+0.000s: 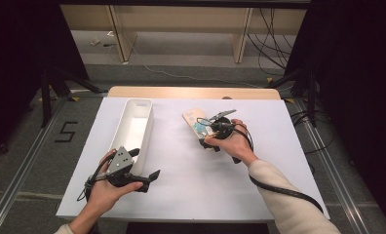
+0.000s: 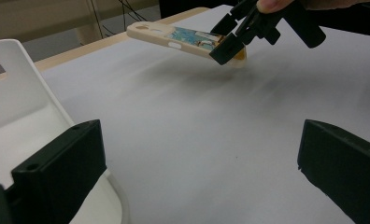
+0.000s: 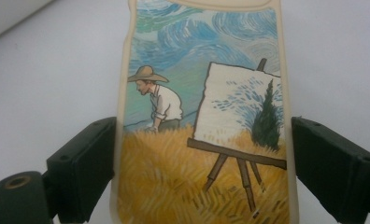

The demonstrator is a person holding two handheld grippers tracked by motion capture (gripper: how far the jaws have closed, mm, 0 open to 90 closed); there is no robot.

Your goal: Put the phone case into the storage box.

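Note:
A cream phone case (image 1: 195,122) printed with a painter, an easel and a yellow field hangs tilted just above the white table, a shadow under it. My right gripper (image 1: 205,135) is shut on its near end, one jaw pressing on each long edge. The left gripper view shows the phone case (image 2: 183,37) off the surface in the right gripper (image 2: 230,46). In the right gripper view the phone case (image 3: 202,116) runs up between the right gripper's (image 3: 202,158) jaws. My left gripper (image 1: 144,163) stands open near the front left, with nothing between the left gripper's (image 2: 202,163) jaws.
A long white bin (image 1: 149,124) lies lengthwise on the left half of the table, its near end beside my left gripper. The white bin's wall (image 2: 15,93) stands at the left of the left gripper view. Bare white tabletop (image 1: 196,185) spreads between the hands.

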